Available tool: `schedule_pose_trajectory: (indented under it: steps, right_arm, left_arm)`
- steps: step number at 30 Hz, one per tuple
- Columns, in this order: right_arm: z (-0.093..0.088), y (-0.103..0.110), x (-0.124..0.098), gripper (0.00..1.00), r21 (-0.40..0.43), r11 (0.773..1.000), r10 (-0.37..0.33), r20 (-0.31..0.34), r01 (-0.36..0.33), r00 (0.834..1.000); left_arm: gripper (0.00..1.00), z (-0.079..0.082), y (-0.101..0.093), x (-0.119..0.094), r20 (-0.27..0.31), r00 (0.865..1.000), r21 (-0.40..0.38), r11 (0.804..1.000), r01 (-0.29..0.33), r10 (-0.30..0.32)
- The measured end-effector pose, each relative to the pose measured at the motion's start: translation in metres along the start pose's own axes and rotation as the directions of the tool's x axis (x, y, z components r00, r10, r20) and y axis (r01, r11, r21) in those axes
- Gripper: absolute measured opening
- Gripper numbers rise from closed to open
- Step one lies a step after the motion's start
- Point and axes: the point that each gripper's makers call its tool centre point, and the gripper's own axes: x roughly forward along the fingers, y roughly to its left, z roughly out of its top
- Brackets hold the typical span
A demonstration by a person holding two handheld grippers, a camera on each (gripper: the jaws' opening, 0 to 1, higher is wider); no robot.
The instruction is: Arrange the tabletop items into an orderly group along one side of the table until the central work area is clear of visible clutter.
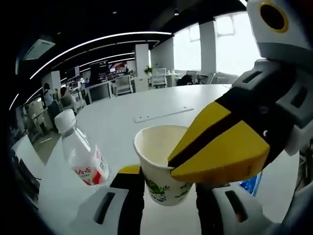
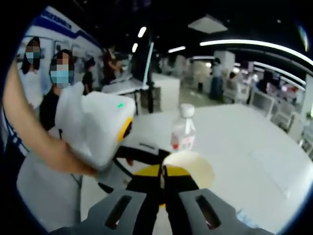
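Left gripper view: white paper cup with green leaf print (image 1: pixel 161 169), upright, between the left tongs (image 1: pixel 168 196), whose dark jaws stand apart either side of its base; whether they touch it cannot be told. Right tongs (image 1: pixel 220 152), yellow-tipped, entering from the right, clamped on the cup's near rim. Clear plastic bottle with red label (image 1: pixel 80 154) just beside, left, upright. White surface (image 1: pixel 146 107) beyond.

Right gripper view: right tongs (image 2: pixel 164 183) together on the cup (image 2: pixel 193 166) rim directly ahead; bottle (image 2: pixel 183 129) behind it. Left tongs (image 2: pixel 124 154) alongside; equally near.
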Motion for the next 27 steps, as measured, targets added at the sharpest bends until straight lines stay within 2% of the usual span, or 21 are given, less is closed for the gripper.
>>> schedule_pose_trajectory:
  steps: [17,27]
  right_arm:
    - [-0.004,-0.021,0.022,0.0,0.023,1.0,-0.006,-0.001,0.006,1.0]
    - [-0.014,-0.036,0.038,0.0,0.049,0.999,-0.008,-0.018,0.009,1.0]
  left_arm:
    - [0.39,0.0,0.02,0.025,0.0,0.998,-0.051,0.997,-0.057,0.057]
    - [0.39,-0.011,0.032,0.042,-0.031,0.994,-0.088,0.99,-0.107,0.105]
